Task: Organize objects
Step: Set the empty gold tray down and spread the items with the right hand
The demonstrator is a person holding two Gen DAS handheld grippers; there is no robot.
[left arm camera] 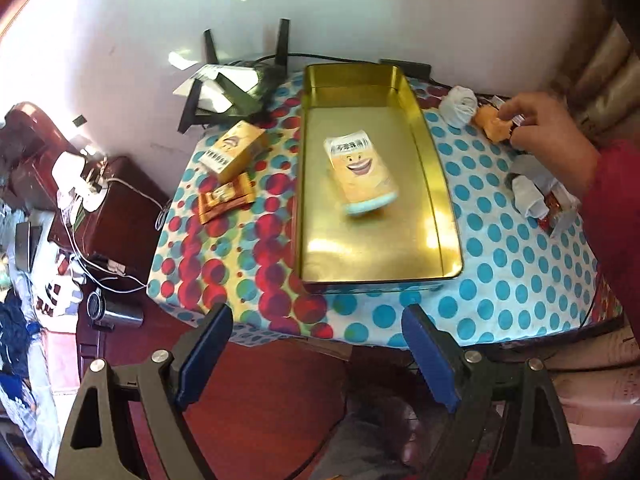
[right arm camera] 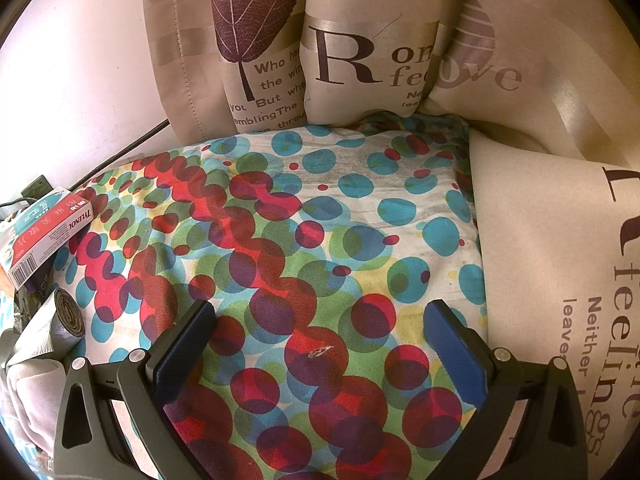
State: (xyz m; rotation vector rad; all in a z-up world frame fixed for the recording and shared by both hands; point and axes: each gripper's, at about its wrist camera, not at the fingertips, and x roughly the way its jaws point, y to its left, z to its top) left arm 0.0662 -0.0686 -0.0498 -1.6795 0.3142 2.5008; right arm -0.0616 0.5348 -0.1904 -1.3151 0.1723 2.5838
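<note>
In the left wrist view a gold metal tin [left arm camera: 436, 184] lies open on a table with a dotted cloth [left arm camera: 504, 280]. A blurred orange and white packet with a smiling face [left arm camera: 360, 170] is inside it. Left of the tin lie a yellow box [left arm camera: 236, 152] and an orange sachet [left arm camera: 226, 202]. My left gripper [left arm camera: 318, 354] is open and empty, held off the table's near edge. A bare hand [left arm camera: 548, 136] touches an orange item [left arm camera: 494, 126] at the table's right. My right gripper [right arm camera: 320, 354] is open and empty over a dotted cloth [right arm camera: 320, 220].
A router [left arm camera: 232, 84] stands at the table's back left. Rolled grey socks [left arm camera: 458, 106] and more small items [left arm camera: 532, 196] lie at the right. In the right wrist view a Tylenol box [right arm camera: 48, 236] and a grey roll [right arm camera: 66, 320] lie at left, and curtains [right arm camera: 360, 48] hang behind.
</note>
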